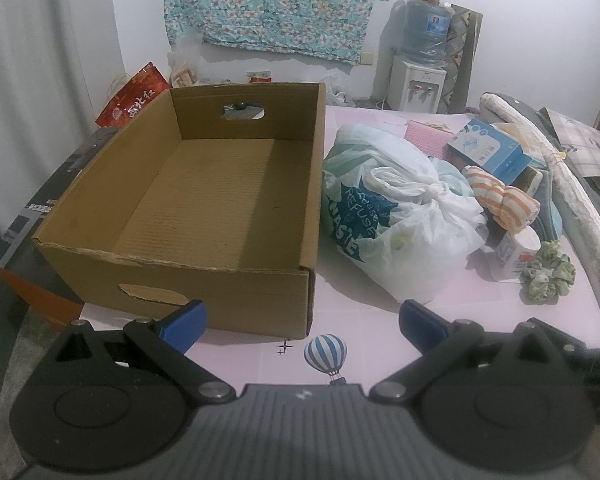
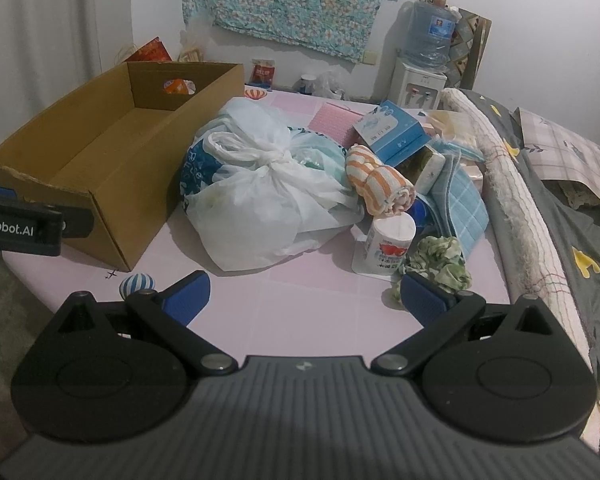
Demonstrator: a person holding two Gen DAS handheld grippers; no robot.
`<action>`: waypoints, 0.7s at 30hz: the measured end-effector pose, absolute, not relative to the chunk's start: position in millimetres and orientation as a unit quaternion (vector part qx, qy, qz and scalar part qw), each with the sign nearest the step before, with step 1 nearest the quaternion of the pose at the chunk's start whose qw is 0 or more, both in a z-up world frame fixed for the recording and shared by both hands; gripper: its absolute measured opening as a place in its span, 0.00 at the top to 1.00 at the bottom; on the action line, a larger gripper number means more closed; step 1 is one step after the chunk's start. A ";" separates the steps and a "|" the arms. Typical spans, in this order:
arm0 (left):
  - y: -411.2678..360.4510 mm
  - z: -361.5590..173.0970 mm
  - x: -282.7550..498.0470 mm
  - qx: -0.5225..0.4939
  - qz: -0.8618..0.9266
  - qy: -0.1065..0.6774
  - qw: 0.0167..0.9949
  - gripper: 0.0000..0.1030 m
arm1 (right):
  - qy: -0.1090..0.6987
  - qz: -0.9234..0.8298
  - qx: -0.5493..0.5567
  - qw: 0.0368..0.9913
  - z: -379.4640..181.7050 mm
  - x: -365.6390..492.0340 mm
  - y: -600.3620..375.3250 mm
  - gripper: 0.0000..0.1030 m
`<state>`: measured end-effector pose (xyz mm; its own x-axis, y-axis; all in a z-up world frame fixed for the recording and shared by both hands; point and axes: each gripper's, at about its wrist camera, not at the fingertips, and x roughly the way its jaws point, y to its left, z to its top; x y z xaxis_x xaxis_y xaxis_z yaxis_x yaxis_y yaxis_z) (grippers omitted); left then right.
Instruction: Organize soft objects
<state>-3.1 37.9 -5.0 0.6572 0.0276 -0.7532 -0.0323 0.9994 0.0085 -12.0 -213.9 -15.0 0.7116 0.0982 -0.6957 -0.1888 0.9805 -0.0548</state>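
Both tongs, left [image 1: 300, 326] and right [image 2: 302, 294], spread wide, empty. Ahead of right tongs: knotted plastic bag [image 2: 260, 200] on desk [image 2: 300, 304], beside cardboard box [image 2: 100, 152]. Probably light, squashy, slippery; best pinched at the knot.

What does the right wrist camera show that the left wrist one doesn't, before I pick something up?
Only the right wrist view shows the left gripper's body at its left edge, the folded blue checked cloth spread out, and the right gripper, open. Only the left wrist view shows the cardboard box's torn near wall head-on and the left gripper, open. Both show the box empty, the knotted plastic bag, striped rolled towel, tissue roll and green scrunchie.
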 end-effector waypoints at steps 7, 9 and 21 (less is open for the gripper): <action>38.7 -5.3 -2.3 -0.003 0.018 0.414 0.910 0.00 | 0.372 0.078 -0.062 0.923 -14.8 -10.1 -212.3 0.01; 38.7 -5.1 -2.4 -0.003 0.018 0.414 0.910 0.00 | 0.372 0.078 -0.061 0.923 -14.6 -10.1 -212.8 0.01; 38.6 -5.1 -2.2 -0.003 0.018 0.414 0.910 0.00 | 0.373 0.079 -0.061 0.922 -14.1 -8.7 -212.8 0.01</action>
